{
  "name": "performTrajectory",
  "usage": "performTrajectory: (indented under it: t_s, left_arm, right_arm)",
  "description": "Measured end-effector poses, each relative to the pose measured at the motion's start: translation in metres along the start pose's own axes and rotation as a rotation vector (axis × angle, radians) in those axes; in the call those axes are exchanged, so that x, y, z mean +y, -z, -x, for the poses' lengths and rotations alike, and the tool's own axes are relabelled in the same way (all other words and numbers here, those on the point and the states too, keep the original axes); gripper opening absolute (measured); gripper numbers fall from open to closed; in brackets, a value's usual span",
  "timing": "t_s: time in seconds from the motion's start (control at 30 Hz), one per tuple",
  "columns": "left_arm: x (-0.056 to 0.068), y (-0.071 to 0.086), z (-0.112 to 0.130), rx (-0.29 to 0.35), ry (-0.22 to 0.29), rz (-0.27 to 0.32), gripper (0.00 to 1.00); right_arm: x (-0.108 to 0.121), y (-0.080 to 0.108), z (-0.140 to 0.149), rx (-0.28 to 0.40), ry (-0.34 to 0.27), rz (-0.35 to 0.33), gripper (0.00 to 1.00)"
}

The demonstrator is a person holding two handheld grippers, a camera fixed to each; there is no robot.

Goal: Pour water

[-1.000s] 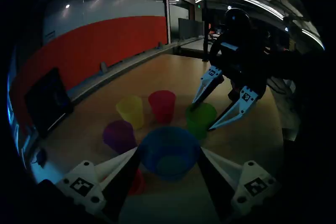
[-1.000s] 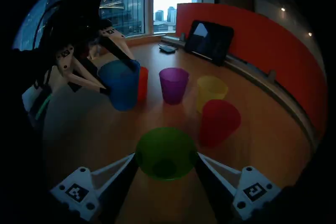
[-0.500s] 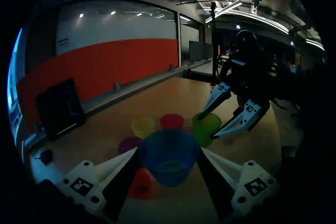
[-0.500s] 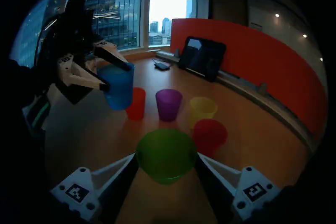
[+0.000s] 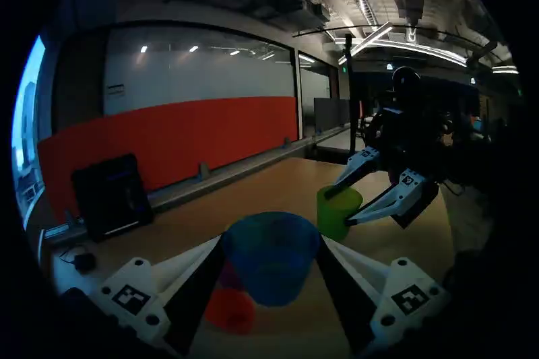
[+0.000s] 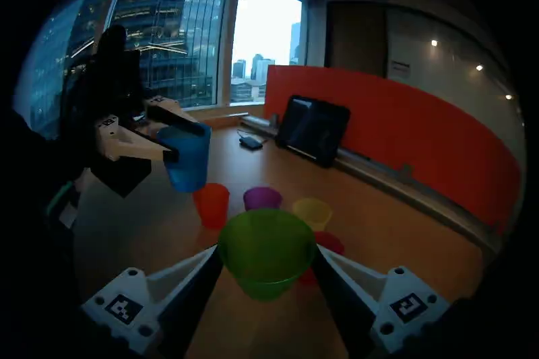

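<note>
Above the table [image 5: 283,187], one upright cup is clamped in each gripper.
Your left gripper [image 5: 271,246] presses both fingers on the blue cup [image 5: 271,268]; the right gripper [image 6: 266,250] holds the green cup [image 6: 266,266] likewise. From the blue cup, the green one lies farther off, to the right, well apart and roughly level. Close that gap before tilting either rim.

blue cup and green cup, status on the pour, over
Left claw shut on blue cup, right claw shut on green cup. Both cups upright, off the table, apart. Four other cups below, none between.
</note>
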State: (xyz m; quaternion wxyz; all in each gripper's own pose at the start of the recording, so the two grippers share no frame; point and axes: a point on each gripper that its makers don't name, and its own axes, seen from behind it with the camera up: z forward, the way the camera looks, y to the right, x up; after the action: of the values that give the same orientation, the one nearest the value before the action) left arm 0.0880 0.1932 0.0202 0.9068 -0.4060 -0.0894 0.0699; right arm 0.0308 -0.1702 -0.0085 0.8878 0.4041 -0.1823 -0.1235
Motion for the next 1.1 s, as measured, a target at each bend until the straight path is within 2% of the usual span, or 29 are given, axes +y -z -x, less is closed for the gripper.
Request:
performTrajectory:
  t_s: [0.47,1.1]
  left_arm:
    - [-0.007,0.009,-0.032,0.094,0.013,-0.028,0.89]
    - [-0.017,0.013,-0.041,0.111,-0.012,-0.049,0.89]
  right_arm:
    - [-0.002,0.009,-0.032,0.102,0.0,0.022,0.92]
    - [-0.003,0.013,-0.077,0.241,-0.008,0.039,0.92]
